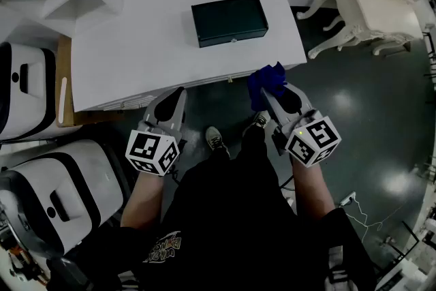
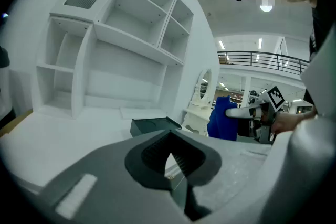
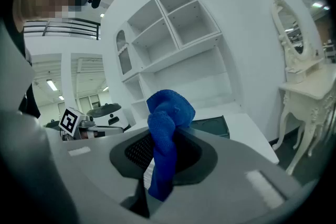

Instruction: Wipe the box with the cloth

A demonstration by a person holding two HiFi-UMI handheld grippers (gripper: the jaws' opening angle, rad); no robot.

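R gripper (image 1: 268, 93) clamped on blue cloth (image 1: 266, 80); cloth bunched, sticks up past jaw tips. L gripper (image 1: 178, 97) jaws together, nothing betw. them. Both held just off front edge of white desk (image 1: 129, 58), over dark floor (image 1: 368, 112). Dark green box (image 1: 229, 21) sits closed on desk top, ahead of and well apart from both grippers, somewhat nearer R. Cloth not touching box.

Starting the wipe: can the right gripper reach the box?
Probably yes: the right gripper, shut on the cloth, hangs at the edge of the desk, nothing standing between it and the box.
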